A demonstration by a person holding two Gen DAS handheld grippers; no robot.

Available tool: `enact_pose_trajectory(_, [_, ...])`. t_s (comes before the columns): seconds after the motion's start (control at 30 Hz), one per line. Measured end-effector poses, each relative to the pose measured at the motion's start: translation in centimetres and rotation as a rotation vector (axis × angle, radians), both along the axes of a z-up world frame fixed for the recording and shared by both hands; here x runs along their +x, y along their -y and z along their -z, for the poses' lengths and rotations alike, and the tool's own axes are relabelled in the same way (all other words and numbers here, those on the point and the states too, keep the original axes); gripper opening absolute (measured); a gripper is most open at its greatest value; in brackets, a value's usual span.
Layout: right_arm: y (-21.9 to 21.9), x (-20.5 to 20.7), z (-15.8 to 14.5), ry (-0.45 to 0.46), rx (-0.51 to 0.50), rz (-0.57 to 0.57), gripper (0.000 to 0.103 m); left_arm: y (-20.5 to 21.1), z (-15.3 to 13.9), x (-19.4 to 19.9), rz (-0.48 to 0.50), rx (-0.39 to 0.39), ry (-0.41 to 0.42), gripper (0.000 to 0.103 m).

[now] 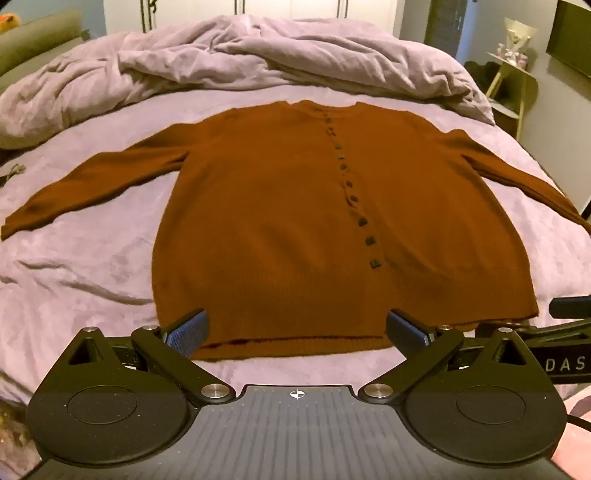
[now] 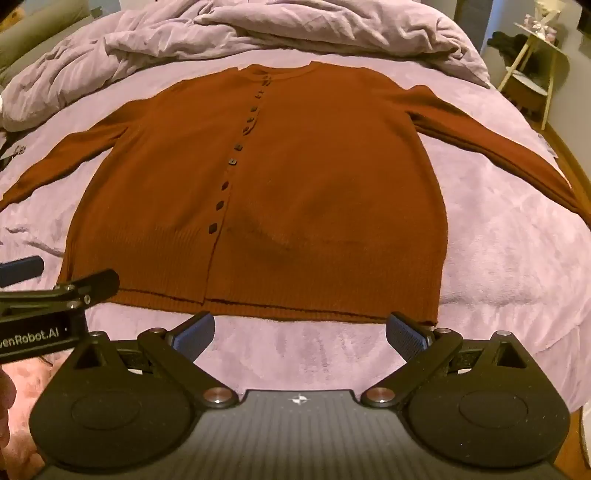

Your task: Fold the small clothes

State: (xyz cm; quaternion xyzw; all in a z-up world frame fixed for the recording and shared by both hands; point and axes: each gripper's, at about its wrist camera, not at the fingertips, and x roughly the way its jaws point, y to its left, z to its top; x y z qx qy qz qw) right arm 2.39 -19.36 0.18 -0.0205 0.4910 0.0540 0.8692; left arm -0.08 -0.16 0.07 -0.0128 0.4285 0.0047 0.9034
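Hovering with fingers apart, left gripper (image 1: 295,332) and right gripper (image 2: 299,332) risk bunching the flat rust-brown knitted button cardigan (image 1: 314,221) if only one layer is pinched

Both wrist views looked from the foot of the bed (image 1: 92,266) toward its head, low and near the cardigan (image 1: 295,206) hem, the left view left of the right, sharing cardigan, bed and duvet (image 2: 258,29).
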Motion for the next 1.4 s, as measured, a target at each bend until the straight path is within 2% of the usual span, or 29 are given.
enact_pose_trajectory(0.03, [0.0,0.0,0.0,0.004,0.005,0.001,0.099,-0.1,0.0,0.1,0.003,-0.017,-0.014,0.103])
enact_pose_trajectory(0.13, [0.0,-0.1,0.0,0.004,0.003,-0.002,0.099,0.1,-0.1,0.3,0.006,-0.003,-0.013,0.103])
enact_pose_trajectory(0.2, [0.0,0.0,-0.5,0.003,0.002,-0.001,0.099,1.5,-0.3,0.0,0.011,-0.006,-0.006,0.103])
enact_pose_trajectory(0.4, [0.9,0.6,-1.3,-0.01,0.013,0.003,0.099,0.1,-0.4,-0.1,0.008,-0.025,0.007,0.103])
enact_pose_trajectory(0.47, [0.6,0.0,-0.6,0.004,0.009,0.011,0.099,0.1,-0.3,0.0,0.006,-0.024,0.003,0.103])
enact_pose_trajectory(1.4, [0.5,0.1,-0.2,-0.002,-0.002,0.016,0.099,-0.1,0.2,0.1,-0.017,-0.047,-0.024,0.103])
